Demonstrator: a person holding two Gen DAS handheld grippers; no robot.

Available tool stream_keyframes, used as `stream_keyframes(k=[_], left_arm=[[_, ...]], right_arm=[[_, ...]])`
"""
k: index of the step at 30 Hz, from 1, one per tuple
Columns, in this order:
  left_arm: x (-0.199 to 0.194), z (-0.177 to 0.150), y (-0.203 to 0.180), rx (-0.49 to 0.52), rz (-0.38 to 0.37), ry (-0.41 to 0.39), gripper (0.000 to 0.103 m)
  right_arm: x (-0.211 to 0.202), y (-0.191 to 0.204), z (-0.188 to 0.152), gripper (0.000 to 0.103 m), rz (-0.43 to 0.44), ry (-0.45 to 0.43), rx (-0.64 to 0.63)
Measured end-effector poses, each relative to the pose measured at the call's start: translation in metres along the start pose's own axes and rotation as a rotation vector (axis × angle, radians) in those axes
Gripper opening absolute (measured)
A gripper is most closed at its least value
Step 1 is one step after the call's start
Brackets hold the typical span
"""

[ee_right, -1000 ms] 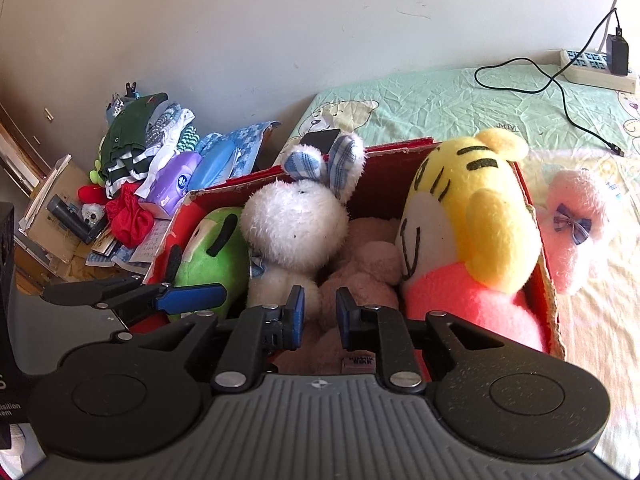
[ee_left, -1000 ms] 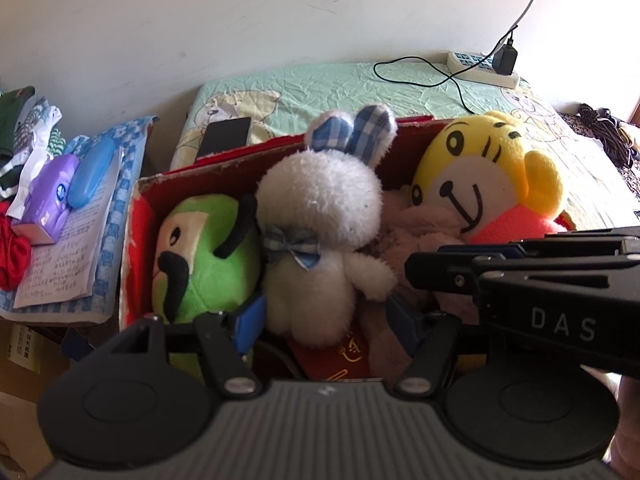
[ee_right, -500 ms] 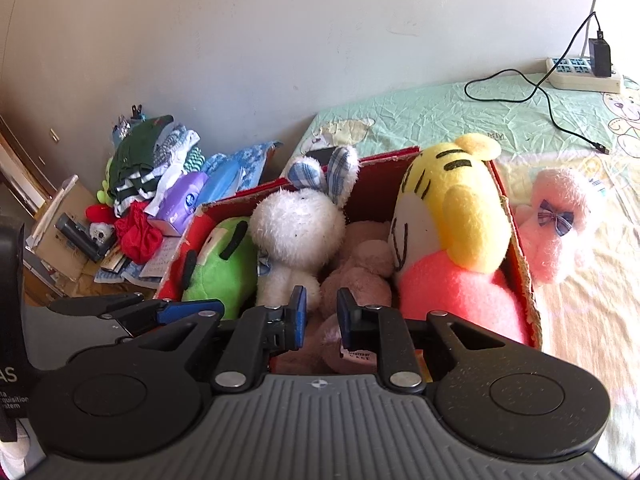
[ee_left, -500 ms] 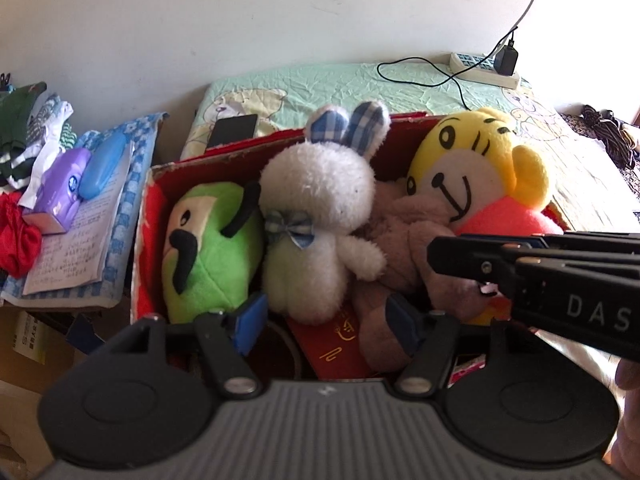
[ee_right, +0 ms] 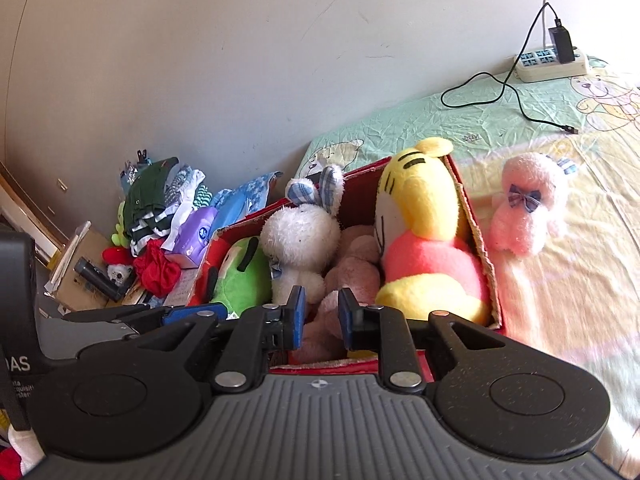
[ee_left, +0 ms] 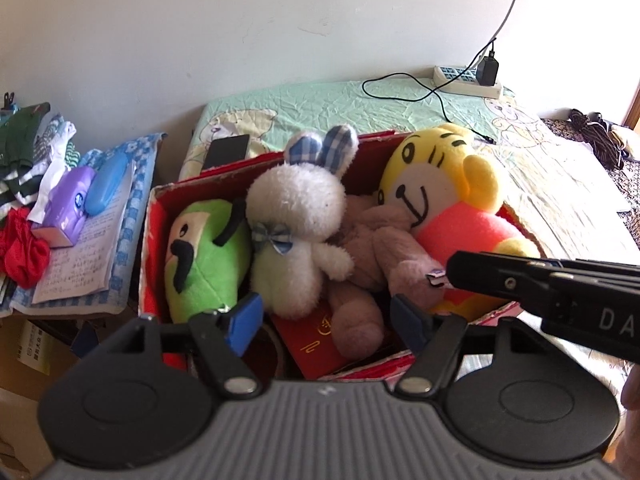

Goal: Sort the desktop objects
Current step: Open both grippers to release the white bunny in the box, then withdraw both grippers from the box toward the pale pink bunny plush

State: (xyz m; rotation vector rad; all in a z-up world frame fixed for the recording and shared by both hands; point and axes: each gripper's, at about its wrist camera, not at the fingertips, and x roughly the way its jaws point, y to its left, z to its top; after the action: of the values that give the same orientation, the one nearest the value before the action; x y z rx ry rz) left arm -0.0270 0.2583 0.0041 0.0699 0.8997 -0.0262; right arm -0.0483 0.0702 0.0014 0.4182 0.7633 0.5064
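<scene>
A: Taking the red box (ee_right: 476,236) as the mark, what do you see, left to right?

B: Inside it, a green plush (ee_left: 204,252) at the left end, then a white rabbit (ee_left: 296,220), a brown plush (ee_left: 376,240) lying low, and a yellow tiger doll (ee_left: 444,188) at the right end. A pink plush (ee_right: 528,204) lies outside on the bed (ee_right: 580,280), just right of the box.

A: And the tongs?

B: The left tongs (ee_left: 326,320) hang wide open over the near edge, empty. The right tongs (ee_right: 321,316) are nearly closed, with a narrow gap, gripping nothing.

A: Which step, then?

B: I judge one placement is finished. Next likely calls for swinging the right tongs rightward to the pink plush, opening wider and pinching its soft body.
</scene>
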Motion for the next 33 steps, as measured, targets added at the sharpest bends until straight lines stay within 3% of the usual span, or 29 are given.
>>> stream_keyframes(k=[16, 24, 33], left_arm=[[-0.027, 0.014, -0.032, -0.061, 0.096, -0.037, 0.079], [-0.029, 0.03, -0.071, -0.074, 0.107, -0.053, 0.079], [-0.029, 0.042, -0.121, -0.049, 0.066, -0.107, 0.084]], right_arm=[[-0.035, -0.033, 0.018, 0.023, 0.161, 0.002, 0.004], [-0.057, -0.073, 0.03, 0.024, 0.151, 0.001, 0.009], [-0.069, -0.122, 0.043, 0.024, 0.095, 0.014, 0.027]])
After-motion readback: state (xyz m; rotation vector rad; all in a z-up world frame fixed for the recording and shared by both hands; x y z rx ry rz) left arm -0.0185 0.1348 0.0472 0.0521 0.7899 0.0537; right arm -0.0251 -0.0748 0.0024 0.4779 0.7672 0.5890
